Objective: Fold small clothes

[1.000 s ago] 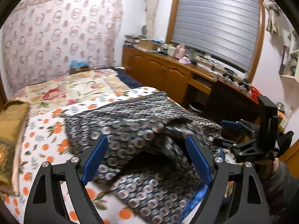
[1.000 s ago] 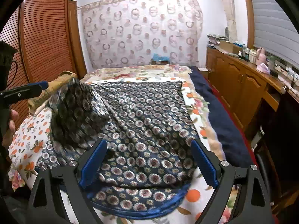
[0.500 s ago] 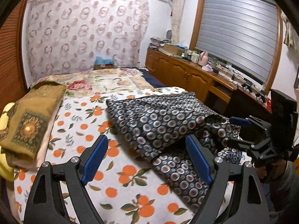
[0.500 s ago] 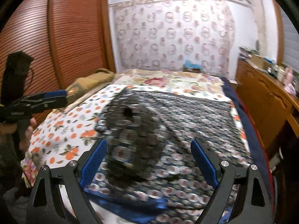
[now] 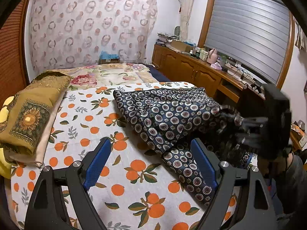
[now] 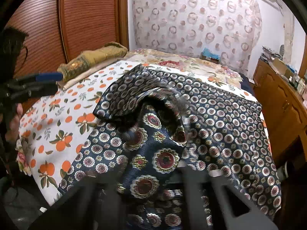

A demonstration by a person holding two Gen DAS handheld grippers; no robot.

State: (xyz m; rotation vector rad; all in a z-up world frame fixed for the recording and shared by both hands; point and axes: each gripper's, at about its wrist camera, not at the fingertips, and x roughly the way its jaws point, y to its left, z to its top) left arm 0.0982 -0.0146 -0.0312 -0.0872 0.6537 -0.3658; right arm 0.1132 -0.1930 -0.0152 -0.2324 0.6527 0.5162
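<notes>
A dark navy garment with round medallion print [image 5: 168, 115] lies on the orange-print bedsheet [image 5: 92, 134]. My left gripper [image 5: 151, 164] is open and empty, above the sheet beside the garment's near left edge. My right gripper [image 5: 241, 126] is blurred at the garment's right edge. In the right wrist view the garment [image 6: 157, 153] is bunched over the jaws, which have drawn together on the cloth. The left gripper [image 6: 57, 82] shows far left there.
Folded golden bedding with a sunflower pattern [image 5: 32, 111] lies at the bed's left side. A wooden cabinet with clutter [image 5: 201, 72] runs along the right wall. A wooden wardrobe [image 6: 86, 23] stands at the left.
My left gripper let the garment fall and drew back left over the sheet. My right gripper moved in and closed on the garment's edge, lifting a bunch of cloth.
</notes>
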